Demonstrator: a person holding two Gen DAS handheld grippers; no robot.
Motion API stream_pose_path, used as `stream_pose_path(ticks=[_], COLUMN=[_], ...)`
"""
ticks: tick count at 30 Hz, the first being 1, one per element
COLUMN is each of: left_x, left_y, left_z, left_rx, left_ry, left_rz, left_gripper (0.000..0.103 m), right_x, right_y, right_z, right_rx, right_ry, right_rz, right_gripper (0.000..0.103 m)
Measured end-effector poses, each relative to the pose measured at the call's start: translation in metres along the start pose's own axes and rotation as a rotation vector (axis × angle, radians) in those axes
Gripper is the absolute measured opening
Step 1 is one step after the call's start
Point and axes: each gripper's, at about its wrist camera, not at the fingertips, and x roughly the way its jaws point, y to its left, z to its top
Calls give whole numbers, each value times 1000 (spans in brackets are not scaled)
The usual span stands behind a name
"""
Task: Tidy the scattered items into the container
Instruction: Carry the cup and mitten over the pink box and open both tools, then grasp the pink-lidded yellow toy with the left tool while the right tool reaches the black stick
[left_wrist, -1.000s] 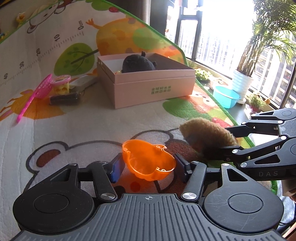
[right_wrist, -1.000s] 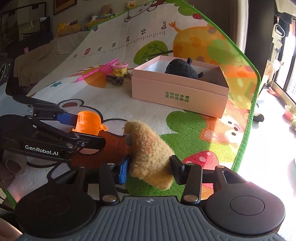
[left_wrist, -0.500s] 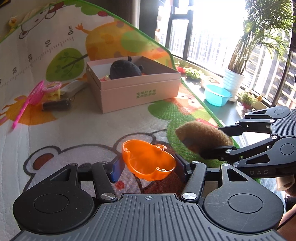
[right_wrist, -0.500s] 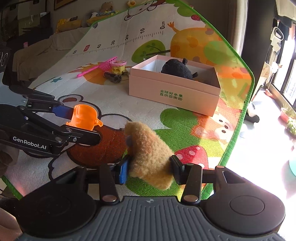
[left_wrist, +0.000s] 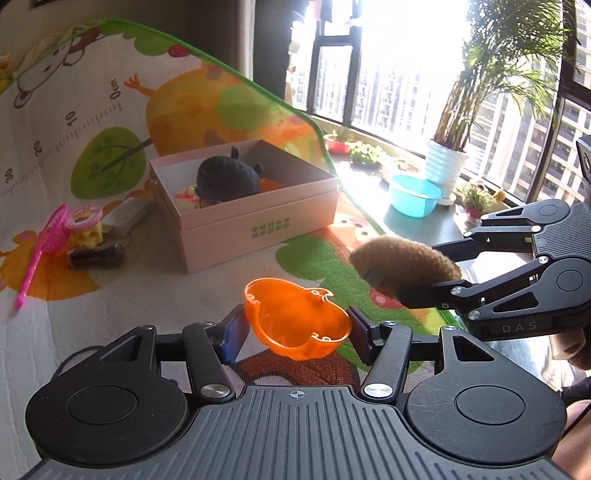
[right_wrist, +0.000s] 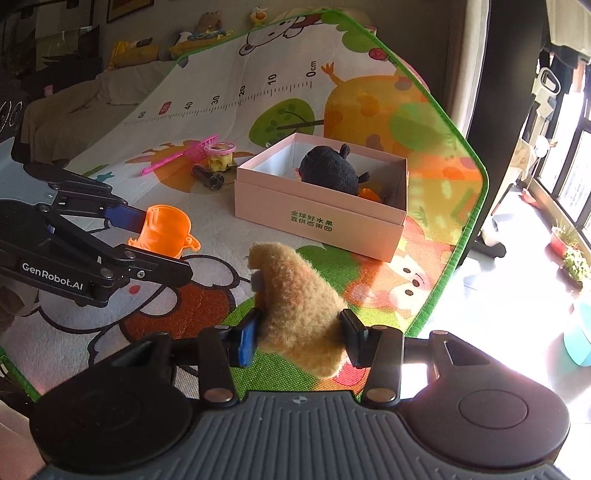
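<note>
My left gripper (left_wrist: 293, 334) is shut on an orange plastic mould (left_wrist: 295, 323), held above the play mat. To its right, my right gripper (right_wrist: 299, 338) is shut on a tan fuzzy plush (right_wrist: 299, 299), also lifted off the mat. The same plush (left_wrist: 404, 267) shows at the right of the left wrist view, and the orange mould (right_wrist: 166, 230) at the left of the right wrist view. The pink box (left_wrist: 258, 225) sits farther ahead on the mat, open, with a black plush (left_wrist: 225, 179) inside. That pink box (right_wrist: 317, 218) lies ahead of the right gripper.
Left of the box lie a pink toy net (left_wrist: 40, 251), a yellow and pink toy (left_wrist: 86, 225), a dark cylinder (left_wrist: 94, 256) and a white flat item (left_wrist: 125, 218). The mat's far part curves up as a wall. A blue basin (left_wrist: 413, 194) and potted plants stand by the window.
Both grippers have risen with their loads and now look down into the box more steeply. The box sits farther ahead in both views.
</note>
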Motion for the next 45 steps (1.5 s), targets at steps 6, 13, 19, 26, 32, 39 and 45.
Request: stream_pose_path(ticks=[6,13,19,26,32,39,45], left_x=[-12,19,87,79,61,41,16], left_y=[5,41,81,105,131,156,178], left_z=[44,123,146,95,47,26,9], left_rx=[91,89,4,-3,-70,-141,-227], left_ry=[-118,-310,-295,-181,-111,-95,-73], left_rz=[23,94,105,109,173,290,427], left_gripper=[63,63,91,96,99,99,99], right_x=[-2,36,112,111,117,125,126], right_y=[-23,-77,-111,-118,-102,-36,56], right_z=[43,144,190,178,166,165,173], right_rx=[26,112,153,197,181,53,-153], right_ry=[-73,-226,-248,-265,-209,-164,-162], right_rz=[-10,-96,-61,-82,-99,-24,105], right_gripper=[45,45,79,79,79,57,45])
